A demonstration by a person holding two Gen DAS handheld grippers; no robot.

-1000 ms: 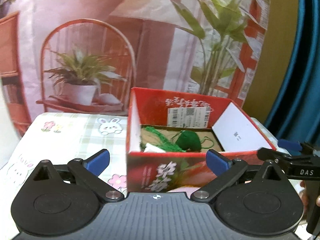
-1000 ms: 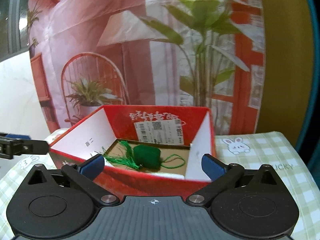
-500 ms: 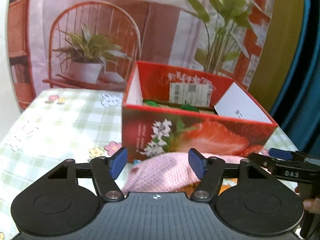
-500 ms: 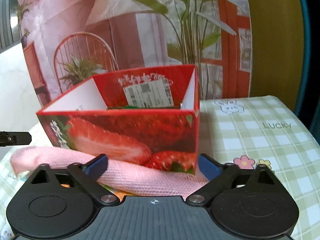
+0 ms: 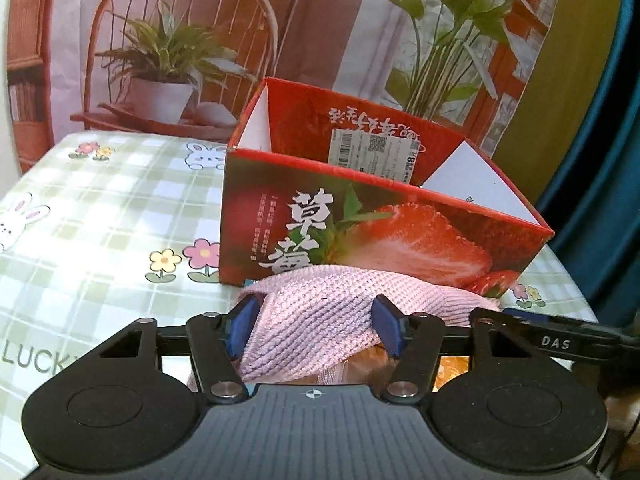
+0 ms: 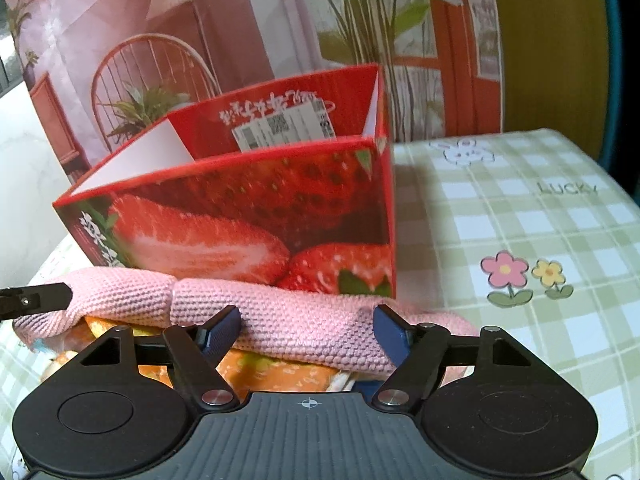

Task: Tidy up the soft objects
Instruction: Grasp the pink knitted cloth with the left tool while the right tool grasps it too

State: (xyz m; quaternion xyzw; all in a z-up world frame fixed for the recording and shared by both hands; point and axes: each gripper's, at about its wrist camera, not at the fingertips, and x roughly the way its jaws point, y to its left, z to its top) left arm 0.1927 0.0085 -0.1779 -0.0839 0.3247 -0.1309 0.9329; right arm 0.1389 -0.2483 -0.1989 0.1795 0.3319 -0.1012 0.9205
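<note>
1. Pink knitted cloth [image 5: 320,320] lies on the checked tablecloth [image 5: 100,220], right against the front wall of the red strawberry box [image 5: 400,236], and I see it from both wrists.
2. My left gripper [image 5: 316,324] has its blue pads on either side of one end of the cloth. Its jaws have just been closing, and the knit bunches up between the pads, so I read it as clamped on the cloth.
3. My right gripper [image 6: 308,328] straddles the other end of the cloth [image 6: 280,312]. Its jaws have just been closing too. Both pads meet the knit, the left one pressing into its edge, so I read this one as gripping as well.
4. Under the cloth sits an orange patterned fabric [image 6: 272,372], showing below the pink edge in the right wrist view.
5. From the left wrist view I see the tip of the right gripper [image 5: 560,340] just beside the cloth's far end.
6. A white shipping label [image 5: 372,152] is stuck on the box's inner back wall.
7. A printed backdrop [image 5: 180,60] showing a chair and potted plants hangs behind the table.
</note>
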